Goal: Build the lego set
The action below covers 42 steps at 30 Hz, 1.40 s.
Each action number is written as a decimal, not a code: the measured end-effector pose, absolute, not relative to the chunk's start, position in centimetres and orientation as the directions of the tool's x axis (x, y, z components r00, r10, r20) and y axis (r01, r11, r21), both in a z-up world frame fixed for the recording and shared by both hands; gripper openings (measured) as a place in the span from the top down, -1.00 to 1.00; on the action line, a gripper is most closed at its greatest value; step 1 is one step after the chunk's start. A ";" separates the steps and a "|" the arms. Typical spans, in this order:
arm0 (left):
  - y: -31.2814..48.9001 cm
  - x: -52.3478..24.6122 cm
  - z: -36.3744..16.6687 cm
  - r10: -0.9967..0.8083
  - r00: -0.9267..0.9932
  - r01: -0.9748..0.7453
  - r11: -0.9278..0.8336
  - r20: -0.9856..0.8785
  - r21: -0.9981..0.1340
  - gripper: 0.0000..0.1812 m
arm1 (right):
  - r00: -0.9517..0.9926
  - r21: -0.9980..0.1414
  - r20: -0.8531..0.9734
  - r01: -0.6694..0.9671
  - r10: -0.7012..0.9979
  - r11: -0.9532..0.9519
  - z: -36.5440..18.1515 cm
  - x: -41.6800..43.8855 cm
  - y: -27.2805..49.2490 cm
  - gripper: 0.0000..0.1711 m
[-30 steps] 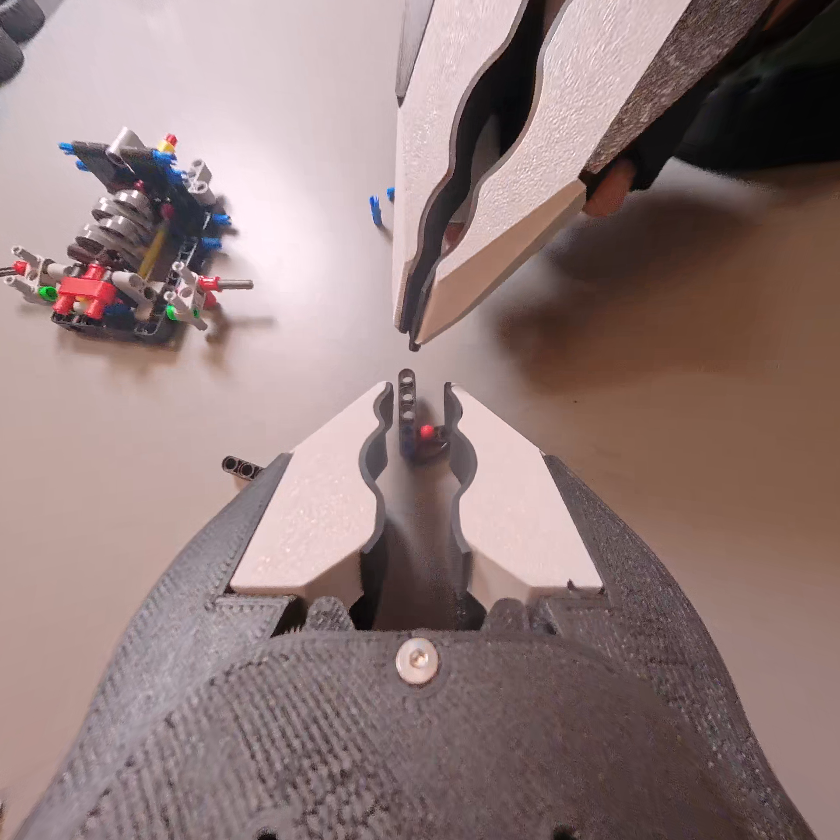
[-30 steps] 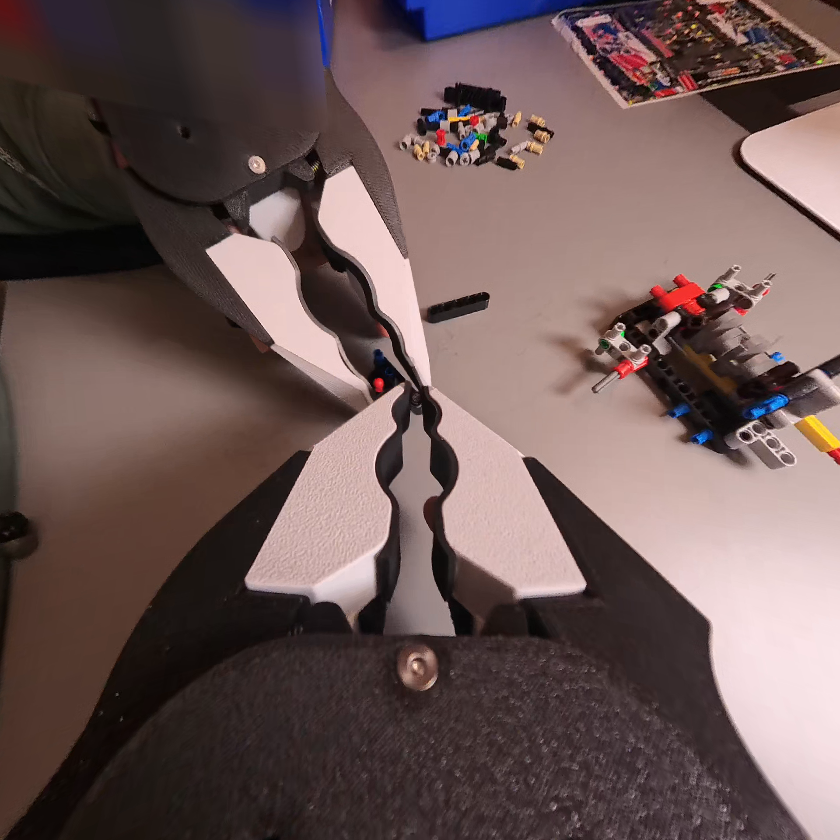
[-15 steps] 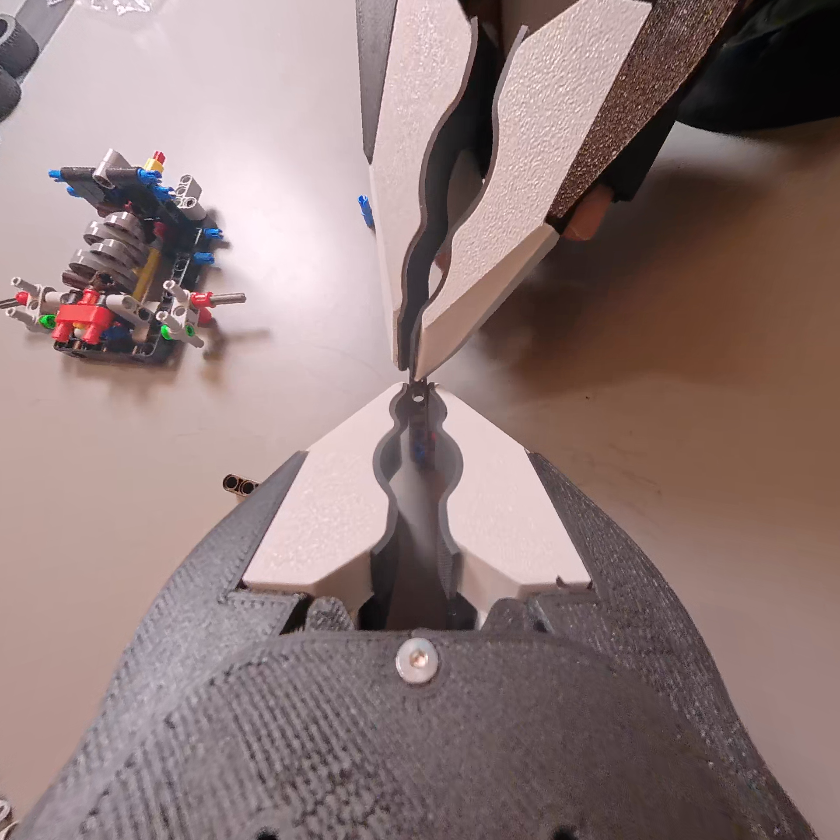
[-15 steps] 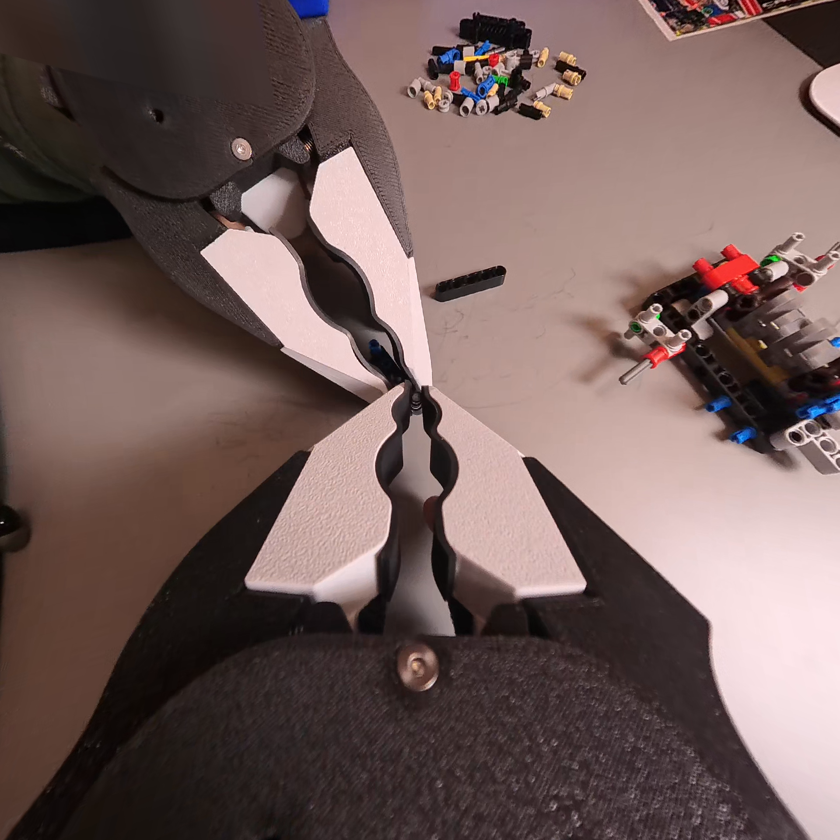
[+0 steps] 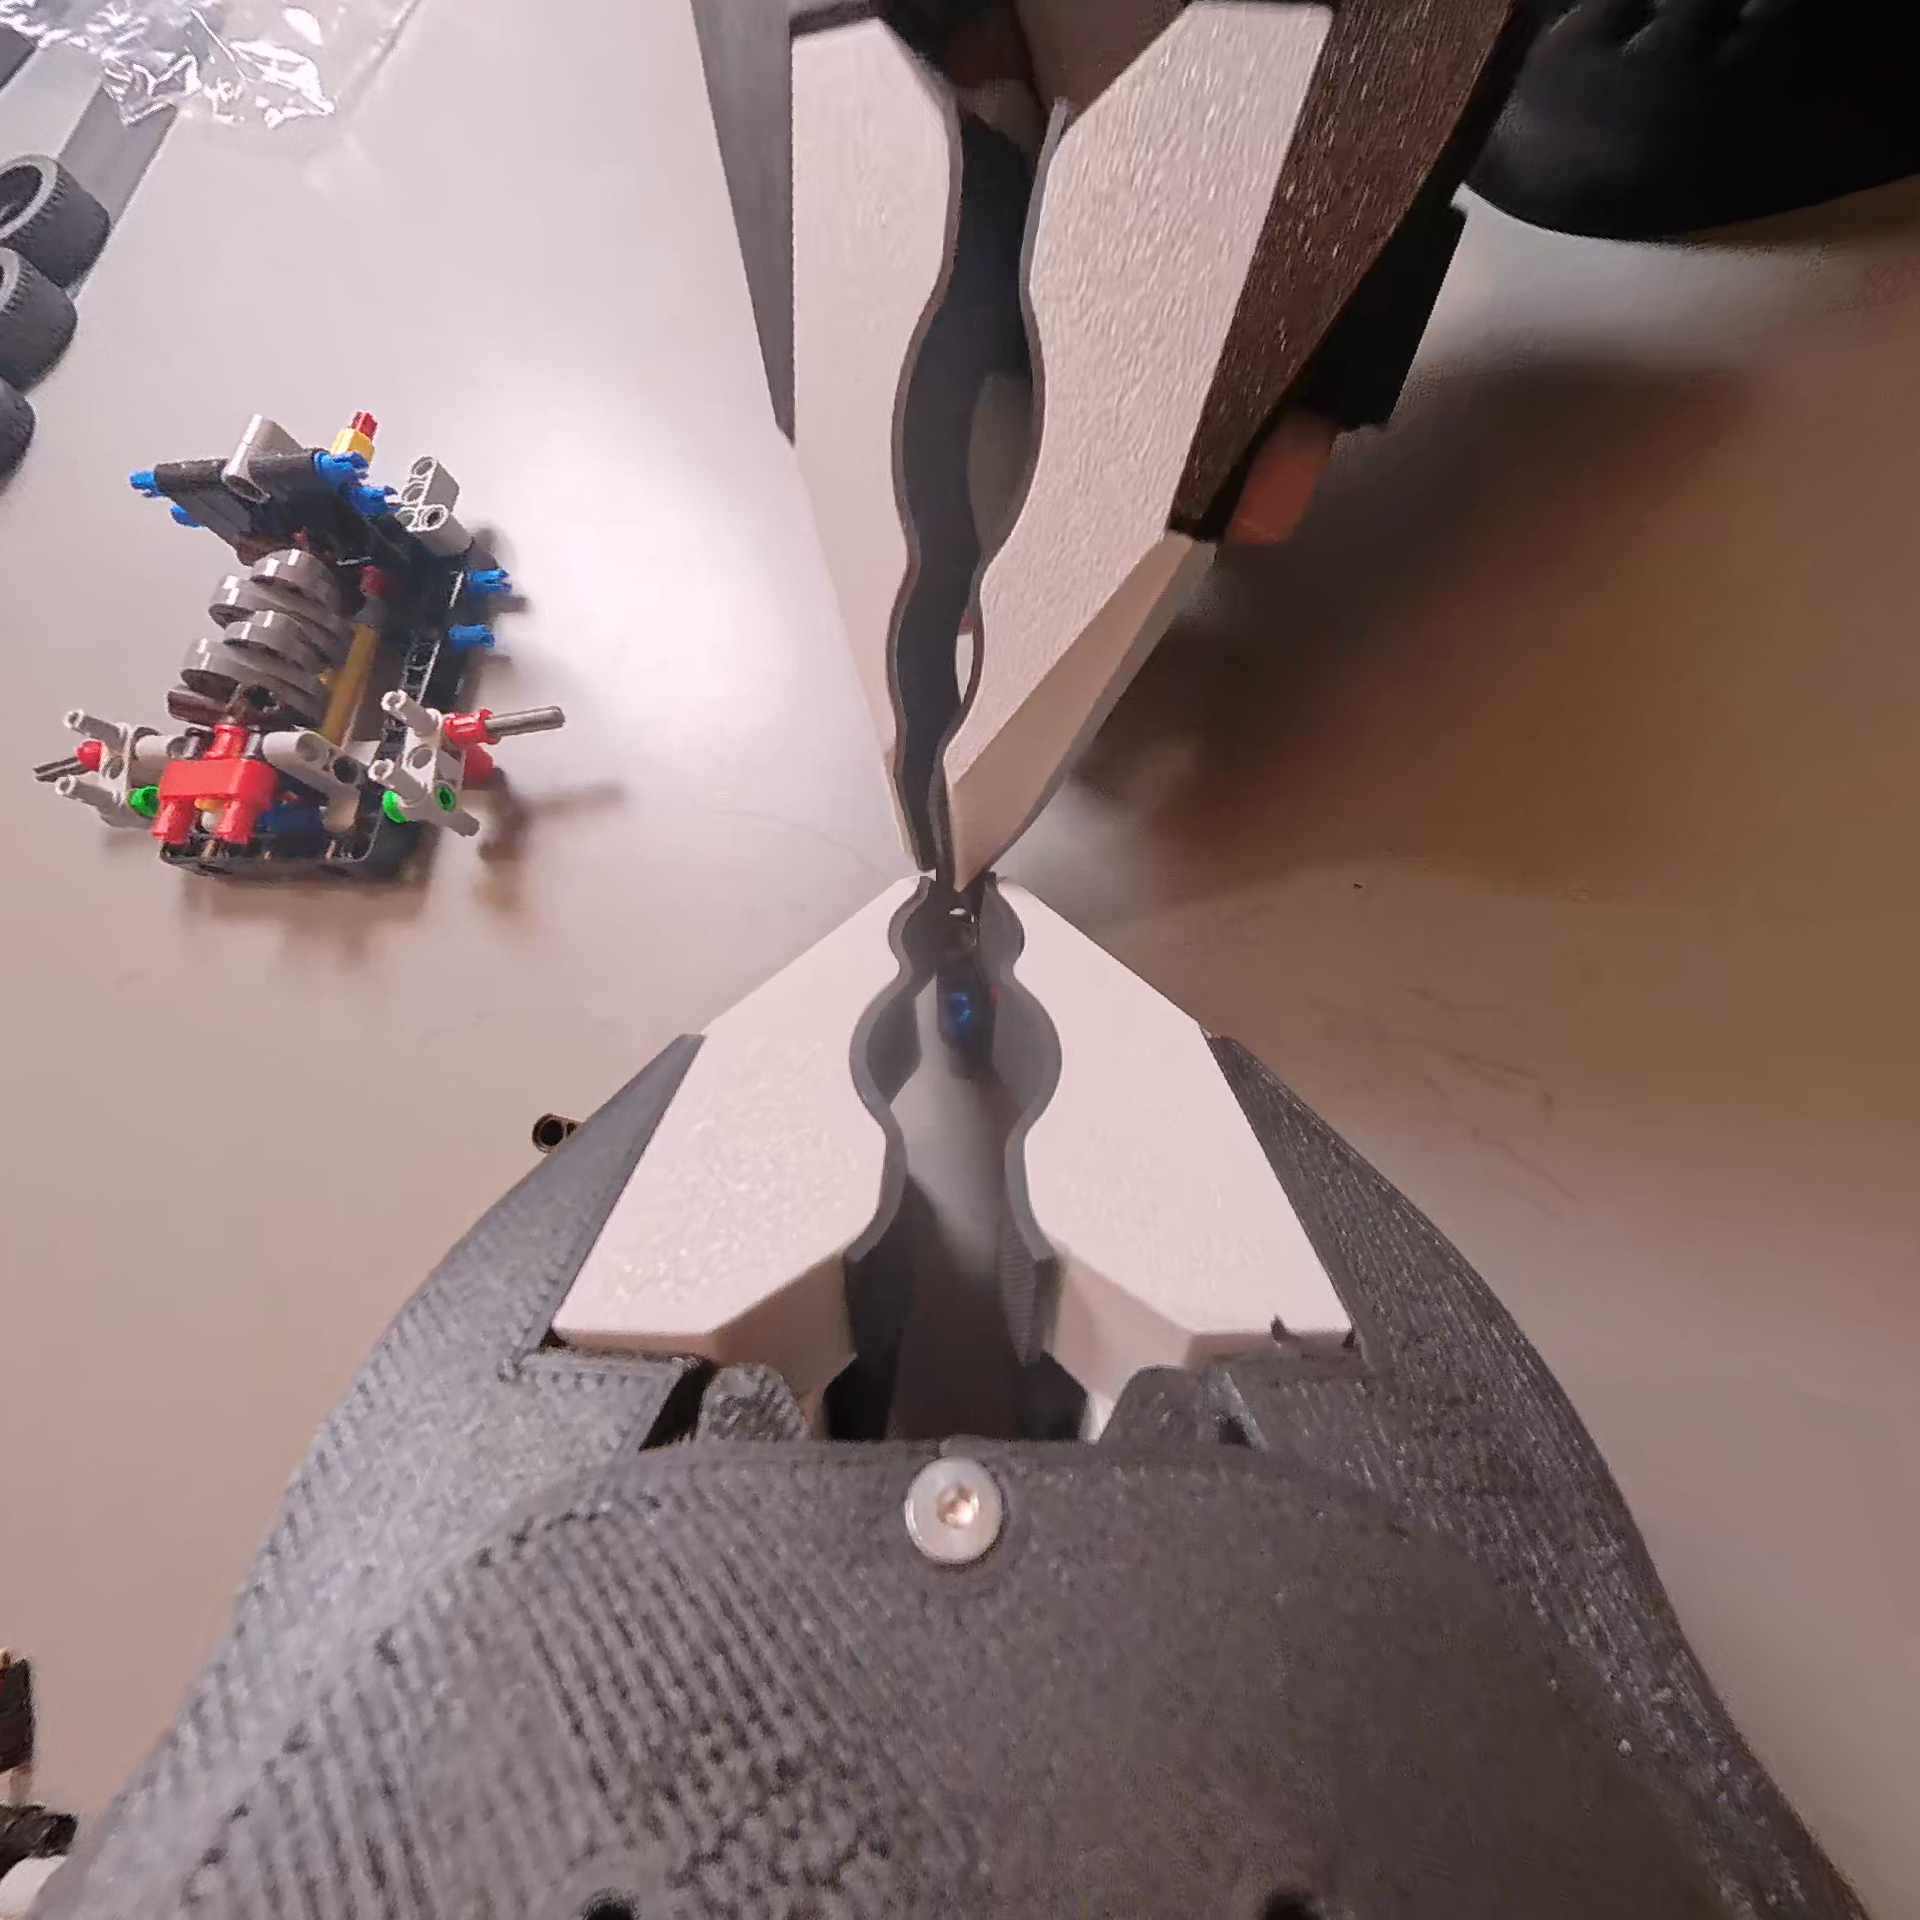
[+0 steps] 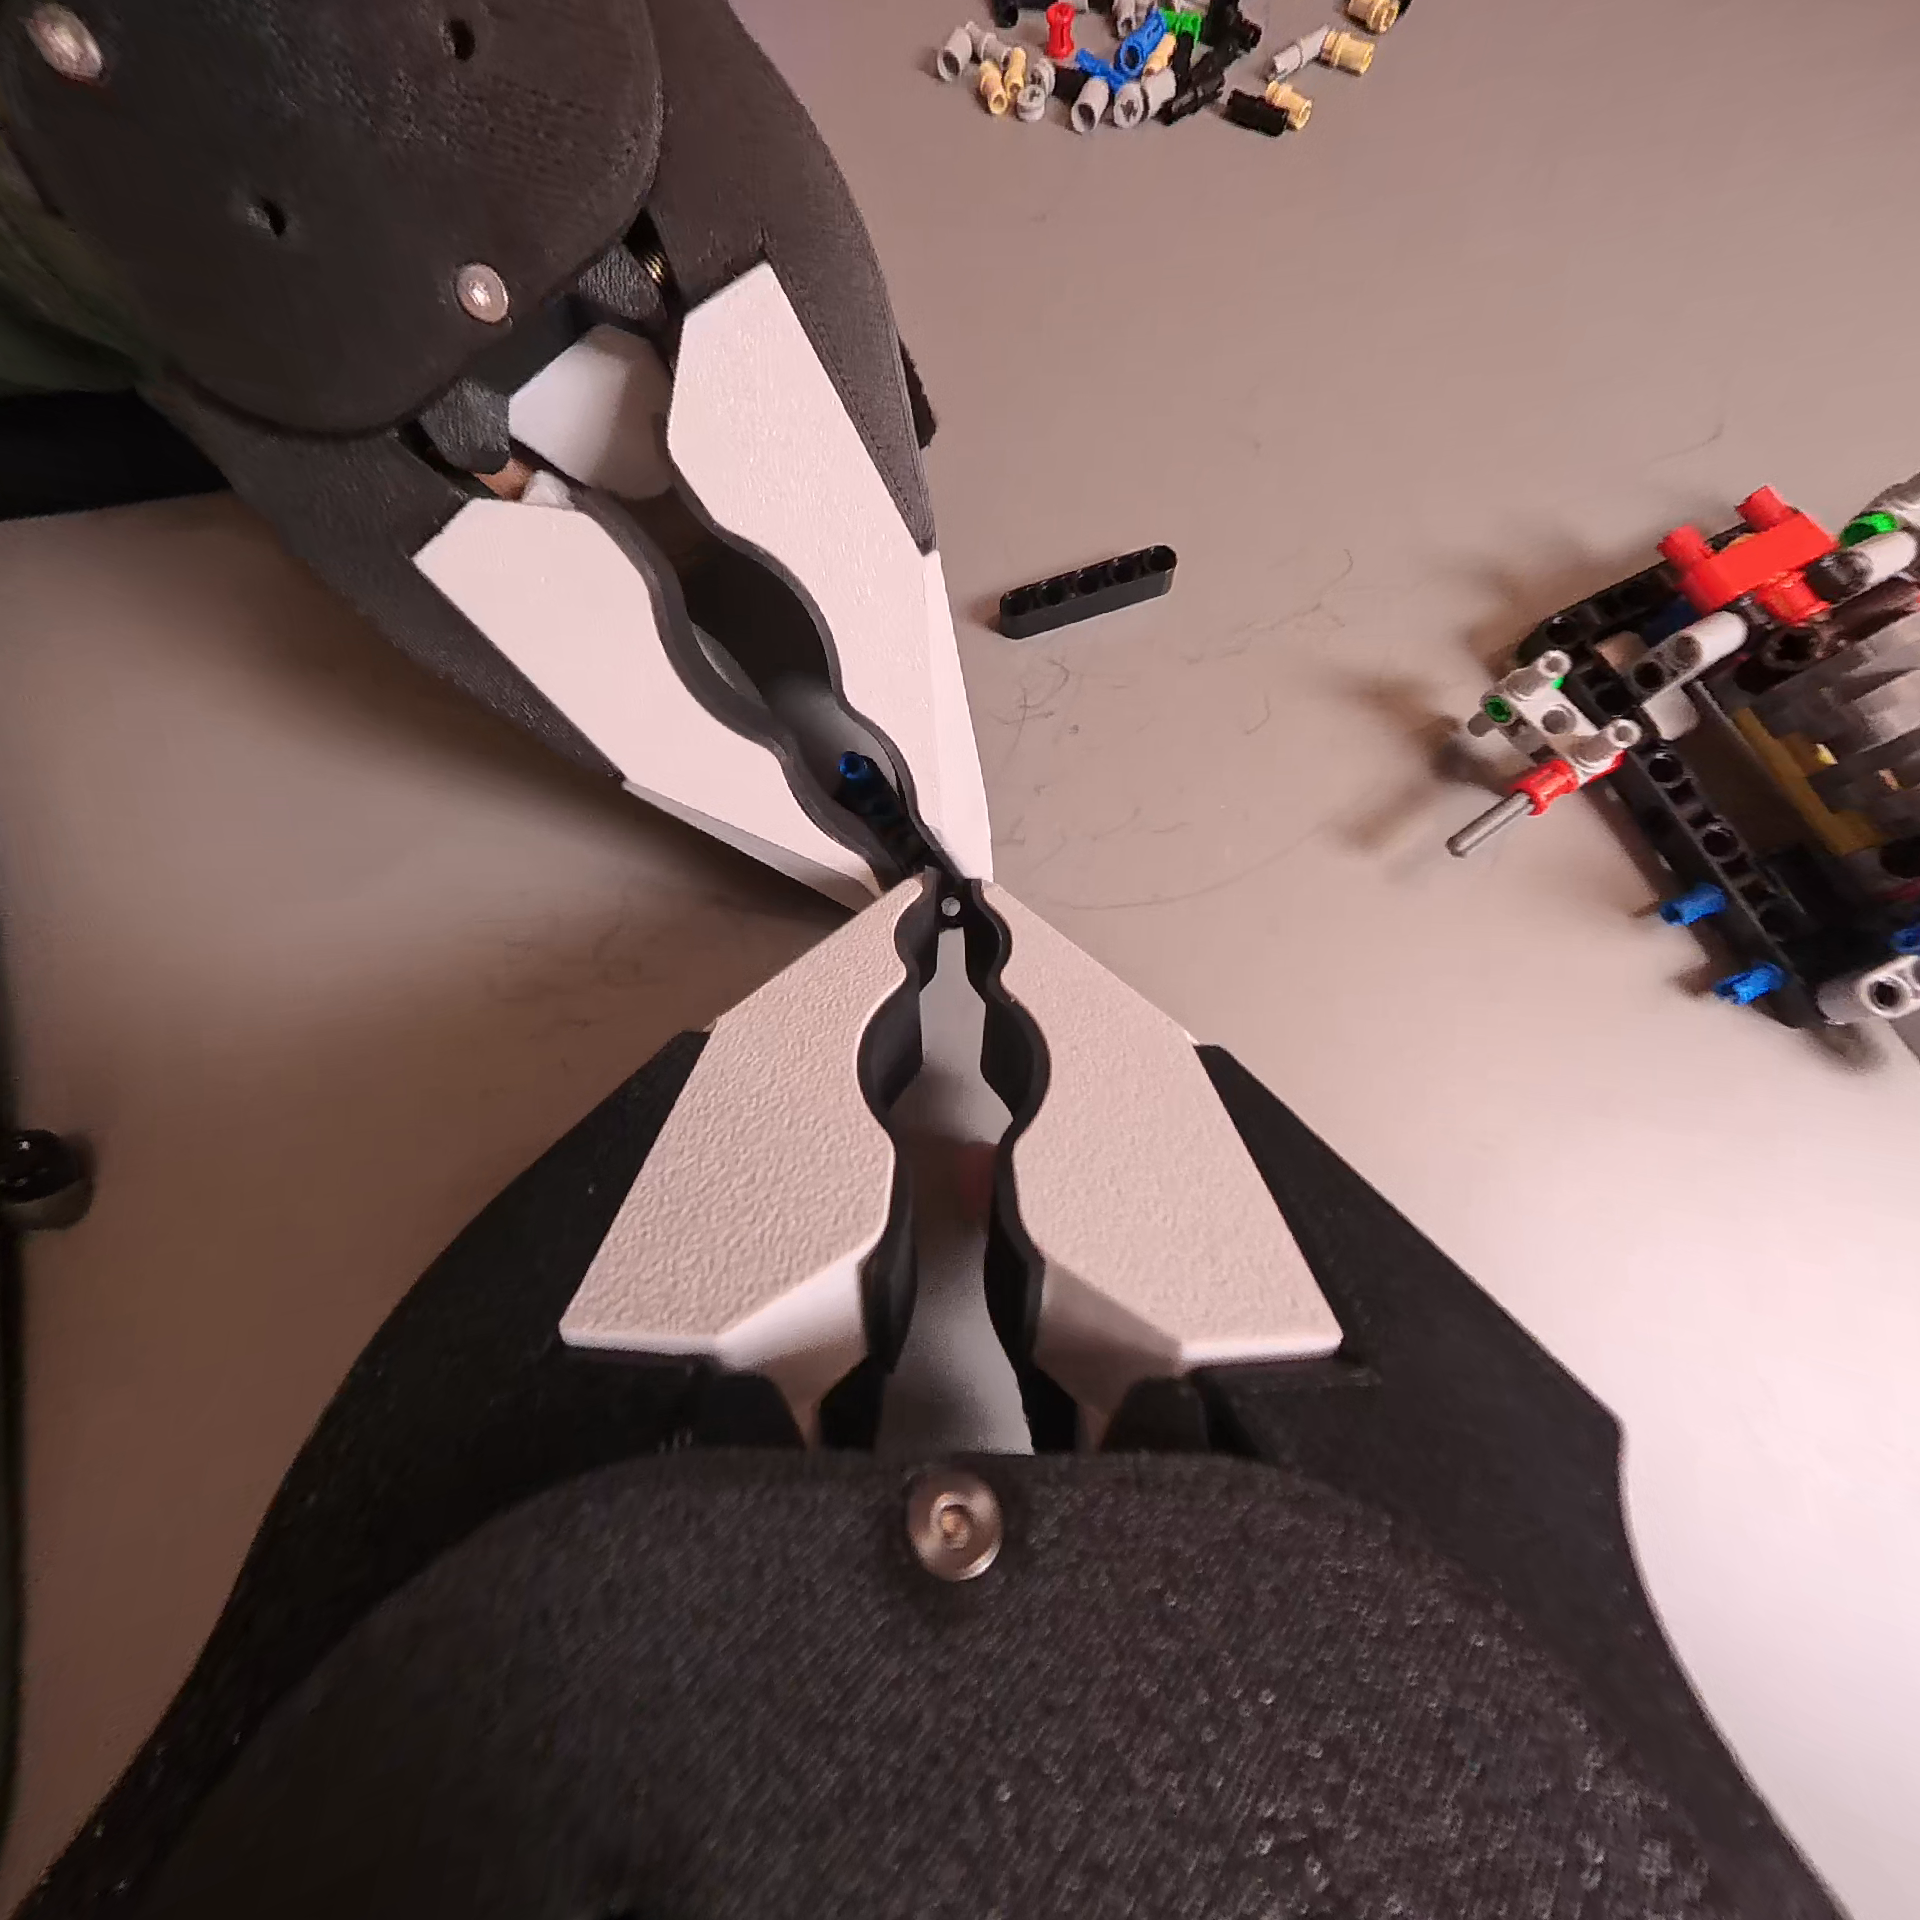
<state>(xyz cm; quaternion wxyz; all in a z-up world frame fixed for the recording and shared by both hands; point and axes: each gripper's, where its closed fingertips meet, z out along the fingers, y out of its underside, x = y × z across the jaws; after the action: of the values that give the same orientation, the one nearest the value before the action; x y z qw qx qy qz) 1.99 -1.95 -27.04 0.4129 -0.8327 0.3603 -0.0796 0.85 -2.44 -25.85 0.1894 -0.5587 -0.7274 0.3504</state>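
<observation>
No box or tray shows on the bench [image 6: 1351, 364]; the loose pins [image 6: 1143, 62] lie in a bare heap at 12 o'clock in the right wrist view. The left tongs [image 5: 956, 894] pinch a small black beam [image 5: 961, 1003] carrying a blue pin, and the right tongs [image 6: 951, 899] meet them tip to tip, pressed onto a tiny dark piece [image 6: 949, 907]. The half-built model [image 5: 301, 665] rests at 10 o'clock from the left tongs, well apart, and a spare black beam [image 6: 1086, 605] lies at 1 o'clock from the right tongs.

The left hand-held gripper [image 5: 958, 891] and right hand-held gripper [image 6: 951, 896] meet tip to tip, both clamped.
</observation>
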 end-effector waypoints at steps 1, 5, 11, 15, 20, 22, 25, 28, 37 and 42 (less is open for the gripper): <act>-2.0 2.0 -27.0 -0.665 0.728 -0.534 -0.400 -0.165 -0.745 0.94 | -0.305 -0.726 -0.112 0.675 0.946 0.132 -25.9 0.8 -2.4 0.98; -2.0 2.0 -27.0 -0.665 0.730 -0.527 -0.401 -0.157 -0.749 0.94 | -0.298 -0.735 -0.130 0.669 0.946 0.110 -25.9 0.8 -2.4 0.98; -2.1 2.1 -27.1 -0.675 0.722 -0.526 -0.395 -0.150 -0.753 0.94 | -0.303 -0.738 -0.138 0.667 0.943 0.107 -25.9 0.9 -2.6 0.98; -2.3 2.3 -26.4 -0.681 0.727 -0.475 -0.401 -0.092 -0.783 0.94 | -0.333 -0.796 -0.123 0.595 0.935 0.108 -25.0 0.9 -2.6 0.92; -2.9 2.6 -24.5 -0.688 0.707 -0.269 -0.475 0.163 -0.838 0.94 | -0.418 -0.886 0.042 0.405 0.908 0.227 -21.4 1.6 -2.4 0.54; -3.0 2.7 -23.7 -0.682 0.683 -0.180 -0.503 0.260 -0.846 0.94 | -0.462 -0.889 0.067 0.376 0.884 0.263 -21.2 2.0 -3.0 0.48; -3.6 3.3 -22.3 -0.679 0.588 -0.043 -0.569 0.439 -0.821 0.94 | -0.489 -0.869 0.263 0.254 0.832 0.424 -20.8 2.2 -3.6 0.52; -4.3 3.8 -21.5 -0.651 0.472 0.064 -0.647 0.594 -0.760 0.95 | -0.505 -0.799 0.431 0.170 0.748 0.576 -20.7 2.3 -4.5 0.57; -5.5 4.8 -20.4 -0.591 0.287 0.142 -0.752 0.754 -0.643 0.95 | -0.490 -0.650 0.633 0.085 0.600 0.755 -20.8 2.6 -5.5 0.80; -5.4 4.6 -19.8 -0.571 0.247 0.189 -0.764 0.783 -0.617 0.95 | -0.486 -0.661 0.625 0.085 0.610 0.745 -20.5 2.7 -5.5 0.93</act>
<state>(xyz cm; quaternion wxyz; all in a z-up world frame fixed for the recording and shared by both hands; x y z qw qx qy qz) 4.63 -5.38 -19.76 0.3169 -0.7233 0.1318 -0.5991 2.67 -5.48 -20.52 0.4595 -0.2138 -0.8134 0.2857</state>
